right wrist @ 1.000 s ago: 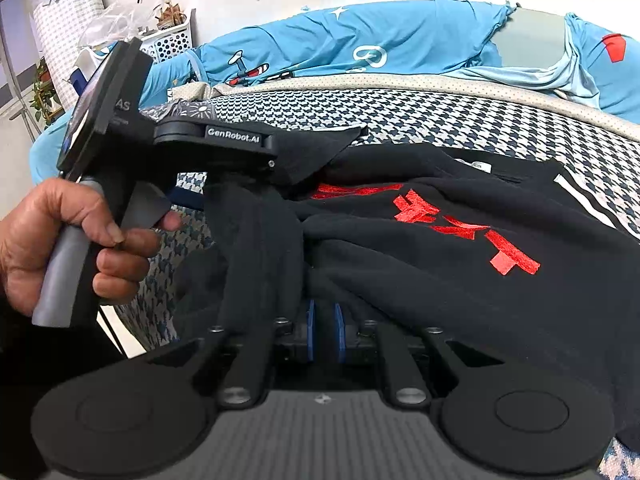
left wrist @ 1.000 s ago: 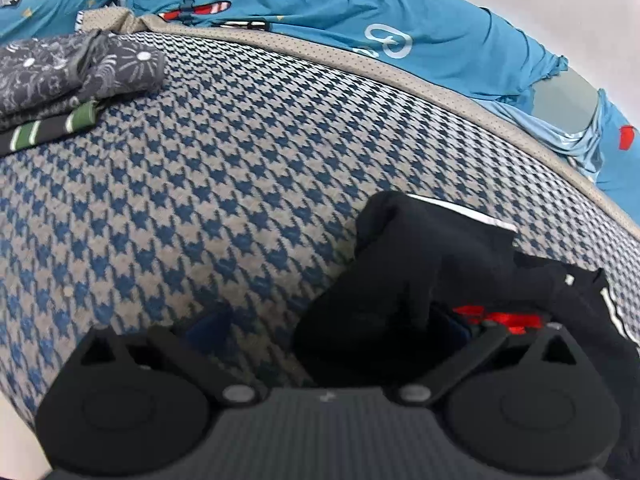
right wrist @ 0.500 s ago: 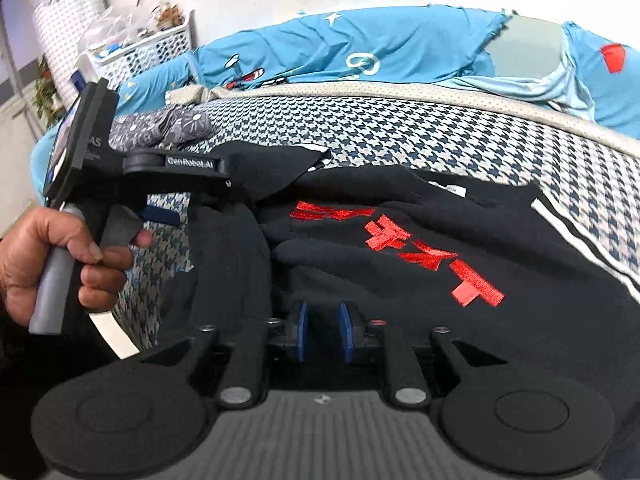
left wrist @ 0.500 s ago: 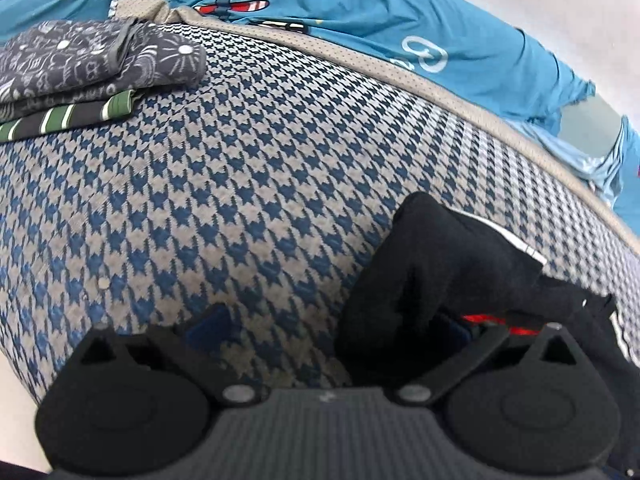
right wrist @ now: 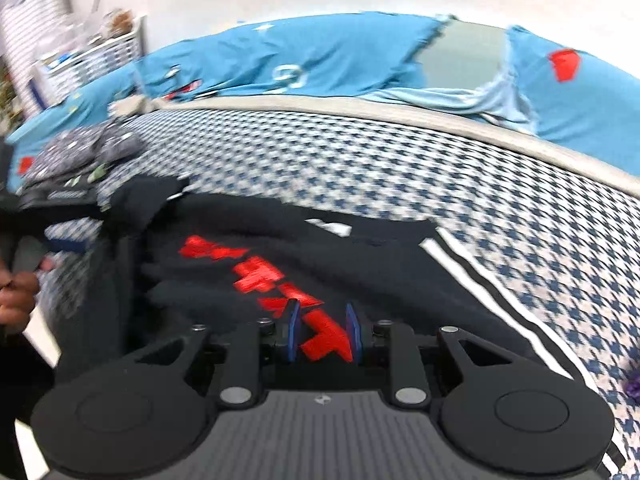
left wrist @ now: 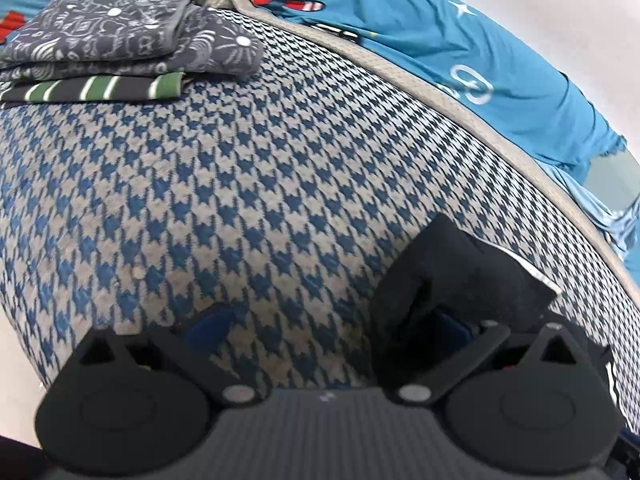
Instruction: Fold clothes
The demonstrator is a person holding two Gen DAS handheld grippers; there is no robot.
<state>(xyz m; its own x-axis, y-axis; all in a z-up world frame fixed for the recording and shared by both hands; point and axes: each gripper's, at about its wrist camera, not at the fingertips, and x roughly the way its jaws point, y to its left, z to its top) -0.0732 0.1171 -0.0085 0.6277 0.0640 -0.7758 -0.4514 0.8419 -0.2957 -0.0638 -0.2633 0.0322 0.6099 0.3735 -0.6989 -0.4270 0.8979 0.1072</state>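
Observation:
A black garment (right wrist: pixel 360 264) with red print and white stripes lies spread on the houndstooth blanket (right wrist: pixel 360 168). My right gripper (right wrist: pixel 323 330) hovers just over the red print; its jaws are opening and no cloth is pinched between the blue pads. My left gripper (left wrist: pixel 328 320) stands wide open. A corner of the black garment (left wrist: pixel 460 276) is draped over its right finger, and the left pad (left wrist: pixel 208 326) is bare. In the right wrist view the left gripper (right wrist: pixel 96 222) shows blurred at the left edge, carrying that raised corner, with a hand (right wrist: pixel 16 300) on its grip.
A folded stack sits at the blanket's far left: a grey patterned piece (left wrist: pixel 132 40) on a green-striped one (left wrist: pixel 100 90). A rumpled blue sheet (left wrist: pixel 440 40) lies behind the blanket's tan border. A white basket (right wrist: pixel 92 64) stands far left.
The right gripper's pads have parted and let go of the black fold, and it has slid right over the red print. The left gripper has shifted toward the folded stack, cloth still on its finger.

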